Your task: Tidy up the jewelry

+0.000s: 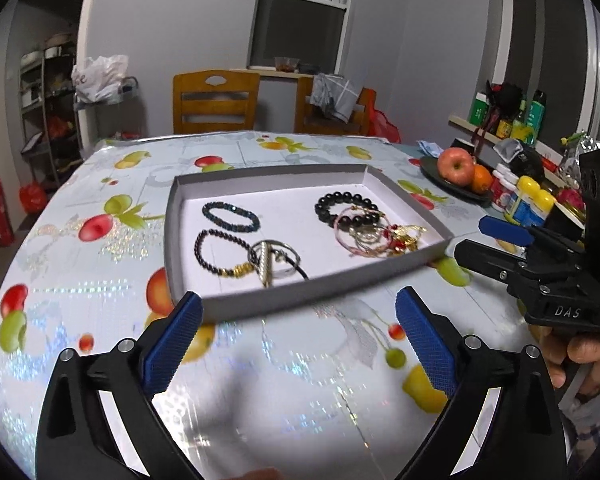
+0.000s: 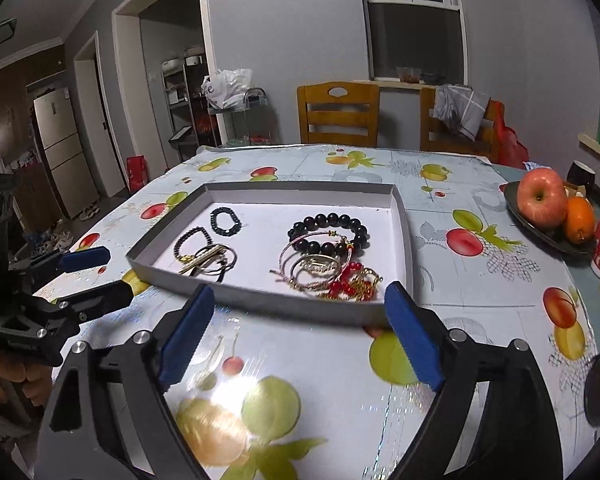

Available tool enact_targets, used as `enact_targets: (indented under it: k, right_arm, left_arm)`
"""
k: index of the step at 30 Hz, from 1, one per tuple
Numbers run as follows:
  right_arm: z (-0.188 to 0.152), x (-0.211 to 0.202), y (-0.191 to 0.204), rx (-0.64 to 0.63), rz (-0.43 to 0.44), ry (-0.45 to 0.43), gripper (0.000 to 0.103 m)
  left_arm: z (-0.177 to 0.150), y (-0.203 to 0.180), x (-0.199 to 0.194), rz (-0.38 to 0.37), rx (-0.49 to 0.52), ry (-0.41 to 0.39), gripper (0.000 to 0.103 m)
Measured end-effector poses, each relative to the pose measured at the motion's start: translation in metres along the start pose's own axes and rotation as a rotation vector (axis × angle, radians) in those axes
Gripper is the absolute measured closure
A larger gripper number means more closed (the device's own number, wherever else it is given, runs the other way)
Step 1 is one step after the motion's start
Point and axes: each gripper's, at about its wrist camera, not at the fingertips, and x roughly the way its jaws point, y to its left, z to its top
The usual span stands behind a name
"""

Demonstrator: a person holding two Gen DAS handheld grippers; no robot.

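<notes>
Left claw [image 1: 298,340] and right claw [image 2: 298,330], both spread wide and holding nothing, hover over the fruit-patterned bench [image 2: 452,364] just short of the shallow grey tray [image 2: 260,300]. Inside the tray: thin beaded bracelets with a metal pendant [image 1: 265,266] at left; large black bead bracelet [image 2: 328,232] overlapping tangled bangles and red beads [image 2: 340,276] at right. Beyond, fruit plate [image 2: 540,232] and chairs [image 2: 338,114].

Black grippers [image 1: 298,312], blue ribbed pads [image 1: 172,344]

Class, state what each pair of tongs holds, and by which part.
Nothing: left tongs and right tongs both hang open, short of the jewelry tray.
</notes>
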Motion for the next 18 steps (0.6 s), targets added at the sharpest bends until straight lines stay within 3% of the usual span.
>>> enact_targets:
  k: [18]
  right_arm:
    - [-0.023, -0.033, 0.004, 0.001, -0.022, -0.125, 0.012]
  left_arm:
    - [-0.016, -0.001, -0.015, 0.037, -0.004, -0.058, 0.005]
